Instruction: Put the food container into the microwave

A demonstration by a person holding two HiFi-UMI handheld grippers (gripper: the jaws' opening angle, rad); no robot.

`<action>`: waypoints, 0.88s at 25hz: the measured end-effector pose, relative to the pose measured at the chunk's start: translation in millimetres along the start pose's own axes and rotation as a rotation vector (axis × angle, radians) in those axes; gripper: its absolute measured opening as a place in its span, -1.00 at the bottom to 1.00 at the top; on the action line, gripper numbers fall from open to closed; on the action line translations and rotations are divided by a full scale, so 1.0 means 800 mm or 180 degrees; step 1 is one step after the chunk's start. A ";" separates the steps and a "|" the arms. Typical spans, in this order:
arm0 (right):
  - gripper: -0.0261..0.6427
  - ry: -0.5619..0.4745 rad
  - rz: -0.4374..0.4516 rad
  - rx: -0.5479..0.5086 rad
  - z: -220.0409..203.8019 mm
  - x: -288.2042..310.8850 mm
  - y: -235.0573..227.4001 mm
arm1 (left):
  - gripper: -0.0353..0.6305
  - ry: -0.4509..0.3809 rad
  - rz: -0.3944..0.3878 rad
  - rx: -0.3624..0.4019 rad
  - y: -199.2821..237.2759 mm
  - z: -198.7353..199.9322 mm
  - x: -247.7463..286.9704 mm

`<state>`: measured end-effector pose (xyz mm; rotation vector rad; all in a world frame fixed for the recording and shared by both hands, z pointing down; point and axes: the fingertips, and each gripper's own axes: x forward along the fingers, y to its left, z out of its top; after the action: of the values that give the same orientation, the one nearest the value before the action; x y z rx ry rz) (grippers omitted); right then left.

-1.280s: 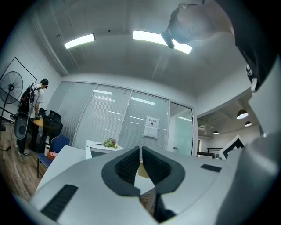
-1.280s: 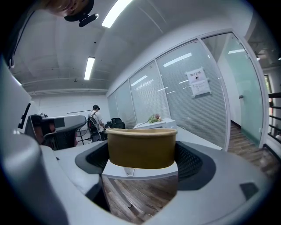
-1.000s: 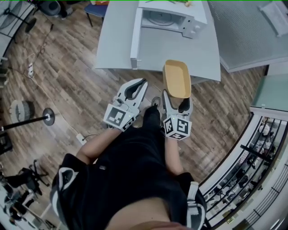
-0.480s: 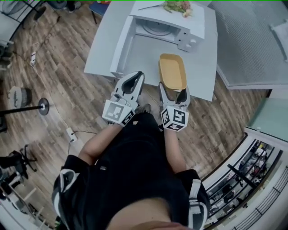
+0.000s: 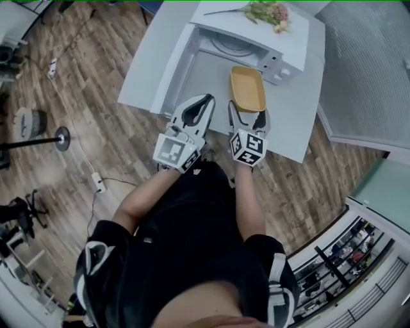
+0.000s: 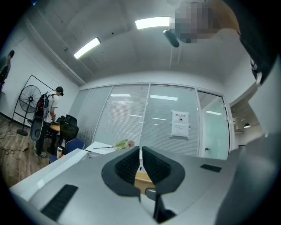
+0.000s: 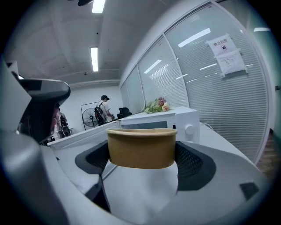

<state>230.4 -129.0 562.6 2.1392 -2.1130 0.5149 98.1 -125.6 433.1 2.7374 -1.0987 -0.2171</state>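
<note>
**Container carried closer to the open microwave**

Both grippers have moved forward over the white table (image 5: 300,125) since a second ago, when the person stood back over the wooden floor (image 5: 96,96) with the container short of the table edge. The tan food container (image 5: 247,88) now hangs above the tabletop, just in front of the microwave (image 5: 256,46), and it is not yet inside.

The right gripper (image 5: 248,119) is clamped on the container's near end, one jaw against each side wall. In the right gripper view the container (image 7: 141,147) fills the space between the jaws of the right gripper (image 7: 141,159), with the microwave (image 7: 175,121) straight beyond it. The container's far end points toward the oven's front, close to the control knobs.

The microwave's door (image 5: 174,66) stands swung open to the left, and a bunch of flowers (image 5: 271,11) lies on top of the oven.

The left gripper (image 5: 202,106) hovers beside the right one, next to the open door. Its jaws are drawn together with only a thin slit between them, and they hold nothing, as the left gripper view shows of the left gripper (image 6: 141,163).
</note>
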 end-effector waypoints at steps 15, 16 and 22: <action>0.53 0.0342 -0.0102 -0.0181 -0.058 0.285 -0.051 | -0.77 0.0256 0.0211 -0.0253 0.104 -0.069 0.133; 0.53 0.0372 -0.0106 -0.0198 -0.061 0.298 -0.053 | -0.77 0.0260 0.0224 -0.0261 0.110 -0.072 0.139; 0.54 0.0582 -0.0176 -0.0327 -0.079 0.360 -0.067 | -0.77 0.0278 0.0300 -0.0244 0.141 -0.083 0.154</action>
<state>267.8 -382.6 717.0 2.0059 -1.9347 0.5603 124.2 -283.8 514.6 2.5946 -1.1674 -0.1225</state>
